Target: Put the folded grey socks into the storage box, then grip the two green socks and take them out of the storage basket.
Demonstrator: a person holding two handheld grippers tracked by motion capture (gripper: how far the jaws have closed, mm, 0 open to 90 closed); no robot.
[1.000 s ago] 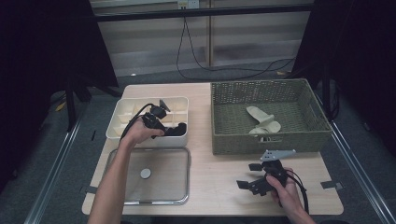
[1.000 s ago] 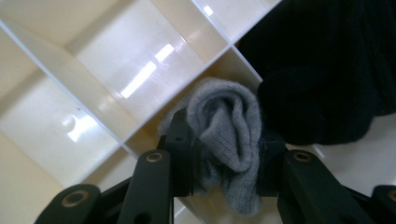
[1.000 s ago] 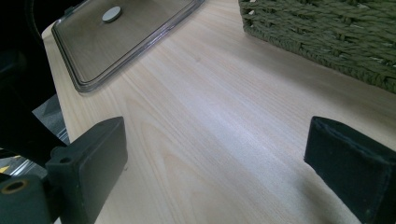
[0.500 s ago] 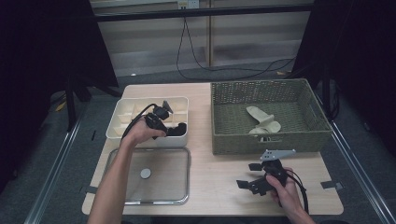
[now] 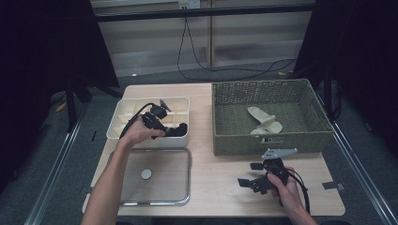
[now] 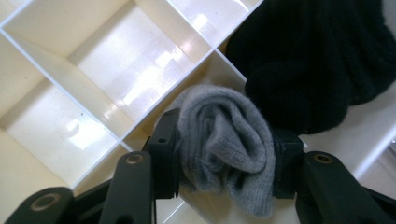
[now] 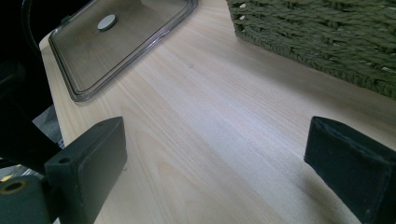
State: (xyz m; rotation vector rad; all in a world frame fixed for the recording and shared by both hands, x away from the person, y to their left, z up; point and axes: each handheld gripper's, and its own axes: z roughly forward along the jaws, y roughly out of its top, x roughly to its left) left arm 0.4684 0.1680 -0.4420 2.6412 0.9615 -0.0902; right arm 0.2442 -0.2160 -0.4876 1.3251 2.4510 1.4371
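Observation:
My left gripper (image 5: 168, 127) hangs over the front right part of a cream divided box (image 5: 155, 100). A rolled grey sock (image 6: 224, 154) sits between its pads, which touch it on both sides, and the jaws have just been opening around it. A black sock (image 6: 317, 60) lies in the compartment just beyond, also seen from above (image 5: 179, 129). Near the table's front edge, my right gripper (image 5: 250, 174) rests low over bare wood. It stands open with nothing between its jaws (image 7: 219, 163).
A green woven basket (image 5: 267, 140) at the back right holds beige pieces (image 5: 265, 122). A clear lid (image 5: 164, 159) with a round white knob (image 5: 146, 174) lies in front of the box. Bare tabletop (image 5: 216, 178) separates the lid from the right gripper.
Both hands stay where they were. The left gripper's jaws look slightly wider over the box, with the grey sock still between them.

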